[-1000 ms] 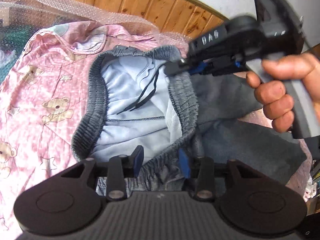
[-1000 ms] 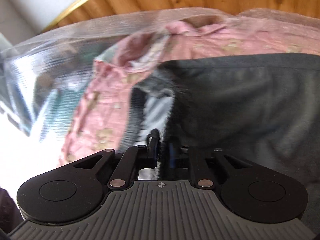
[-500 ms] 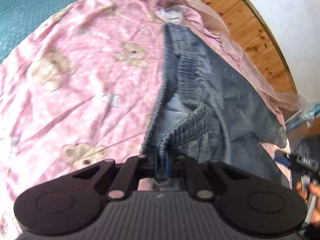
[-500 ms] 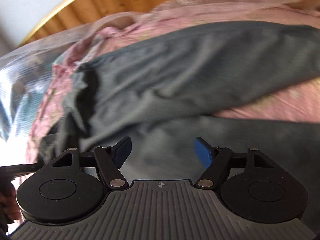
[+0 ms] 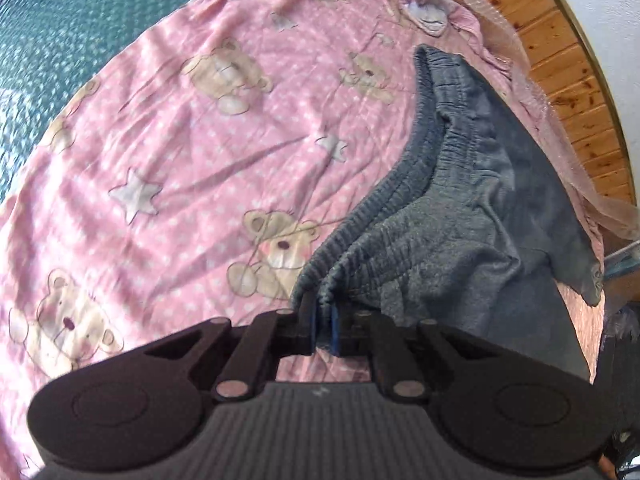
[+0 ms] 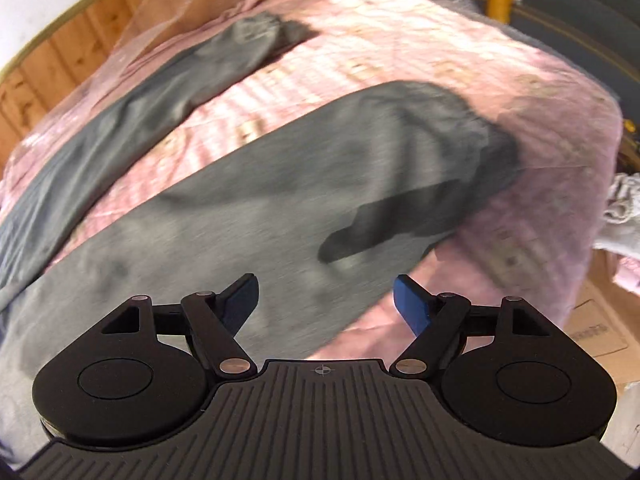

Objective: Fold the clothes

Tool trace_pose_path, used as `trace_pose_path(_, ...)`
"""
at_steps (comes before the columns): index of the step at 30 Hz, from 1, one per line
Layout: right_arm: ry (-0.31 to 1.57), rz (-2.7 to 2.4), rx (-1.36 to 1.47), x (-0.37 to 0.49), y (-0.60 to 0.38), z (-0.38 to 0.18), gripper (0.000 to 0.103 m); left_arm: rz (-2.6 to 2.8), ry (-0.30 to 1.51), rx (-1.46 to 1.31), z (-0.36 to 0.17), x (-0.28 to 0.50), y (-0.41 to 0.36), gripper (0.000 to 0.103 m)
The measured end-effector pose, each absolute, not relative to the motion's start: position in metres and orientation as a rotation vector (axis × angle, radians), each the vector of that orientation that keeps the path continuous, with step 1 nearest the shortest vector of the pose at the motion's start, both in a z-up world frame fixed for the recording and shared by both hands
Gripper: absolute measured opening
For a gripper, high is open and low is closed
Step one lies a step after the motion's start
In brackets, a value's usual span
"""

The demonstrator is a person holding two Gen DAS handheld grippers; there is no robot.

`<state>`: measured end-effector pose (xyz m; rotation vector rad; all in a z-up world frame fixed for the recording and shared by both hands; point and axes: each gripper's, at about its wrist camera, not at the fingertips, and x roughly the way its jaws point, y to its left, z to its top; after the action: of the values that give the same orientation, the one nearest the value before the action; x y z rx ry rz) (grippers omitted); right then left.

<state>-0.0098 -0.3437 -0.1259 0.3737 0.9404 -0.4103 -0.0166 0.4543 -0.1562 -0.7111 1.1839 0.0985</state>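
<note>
Grey sweatpants lie on a pink teddy-bear sheet. In the left wrist view my left gripper pinches the ribbed waistband between its blue pads, with the jaws just starting to open; the band is lifted and folded double. The right wrist view is blurred and shows both trouser legs, the near leg and the far leg, stretching across the sheet to the cuffs. My right gripper hovers over the near leg, its jaws opening wide and holding nothing.
A teal bubble-textured cover shows beyond the sheet at the left. A wood-panelled wall runs along the far side. Past the bed's end are a cardboard box, a white cloth and a yellow bottle.
My left gripper shut on the waistband and drew it sideways, flattening the open waist. My right gripper let go of the waistband, opened and swept along the legs toward the cuffs.
</note>
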Motion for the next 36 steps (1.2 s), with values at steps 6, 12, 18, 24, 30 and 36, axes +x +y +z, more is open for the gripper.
trace_pose_path(6,0.900,-0.498,0.317,-0.004,-0.424,-0.115,0.085,0.187,1.083,-0.687,-0.131,-0.026,0.441,0.016)
trace_pose_path(12,0.970,-0.525,0.457,0.023,-0.506,-0.149,0.051,0.347,1.034,-0.640,-0.099,-0.030,0.439,0.034)
trace_pose_path(18,0.986,-0.417,0.308,0.043,-0.507,-0.148,0.003,0.360,1.007,-0.599,-0.081,-0.013,0.415,0.035)
trace_pose_path(24,1.042,-0.432,0.206,0.043,-0.520,-0.160,0.012,0.340,1.004,-0.540,-0.081,0.034,0.380,0.040)
trace_pose_path(30,0.870,-0.521,0.285,0.039,-0.543,-0.122,0.063,0.277,0.977,-0.515,-0.078,0.093,0.360,0.049)
trace_pose_path(36,0.898,-0.474,0.238,0.065,-0.525,-0.108,0.063,0.169,0.949,-0.558,-0.096,0.169,0.378,0.051)
